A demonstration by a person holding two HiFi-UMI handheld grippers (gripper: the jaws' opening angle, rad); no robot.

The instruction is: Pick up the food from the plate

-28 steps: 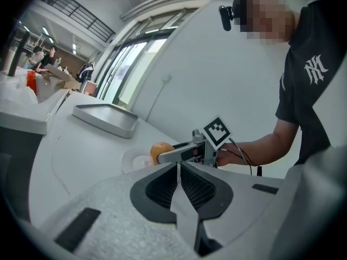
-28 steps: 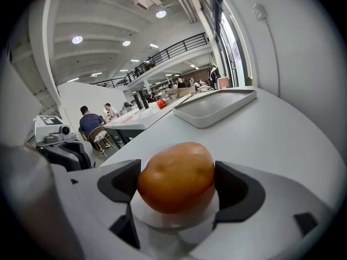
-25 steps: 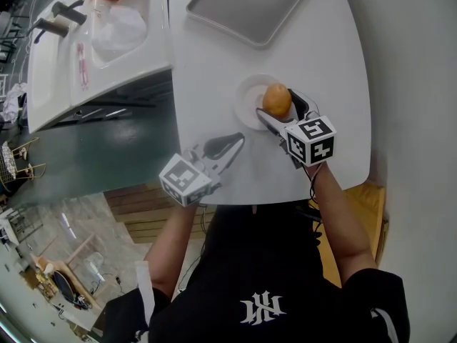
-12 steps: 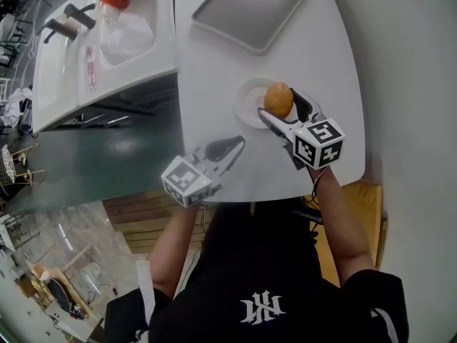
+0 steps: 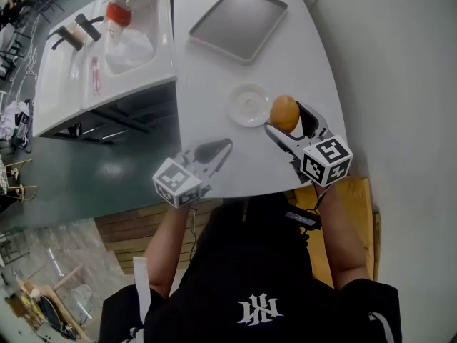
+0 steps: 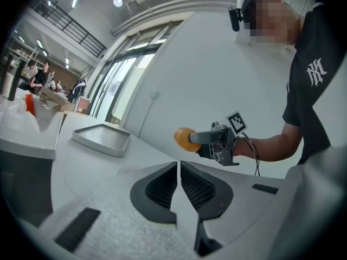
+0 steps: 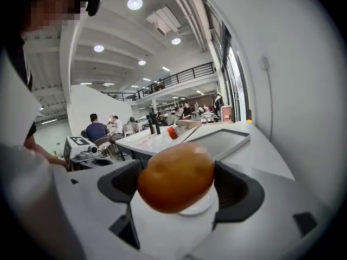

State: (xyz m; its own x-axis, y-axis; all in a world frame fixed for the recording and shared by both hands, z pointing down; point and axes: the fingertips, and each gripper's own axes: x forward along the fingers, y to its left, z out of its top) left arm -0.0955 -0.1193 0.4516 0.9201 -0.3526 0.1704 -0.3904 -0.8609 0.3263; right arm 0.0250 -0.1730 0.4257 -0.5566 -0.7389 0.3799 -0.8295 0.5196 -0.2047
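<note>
Food (image 5: 284, 112): we saw it round, smooth and orange-brown, right of the white plate (image 5: 243, 107).
Right gripper (image 5: 285, 118): pinched the food.
Left gripper (image 5: 226, 144): jaws were pressed together.

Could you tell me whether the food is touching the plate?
Apart: the left gripper view shows the food held in the right tongs, well above the table.

The food (image 7: 176, 177) has a smooth, faintly glossy skin. The plate (image 5: 243, 106) is glossy white, perhaps ceramic. The tray (image 5: 238, 23) is matt grey metal; the table (image 5: 207, 70) smooth matt white. The left gripper (image 6: 179, 169) has black ribbed pads (image 6: 161, 187).
</note>
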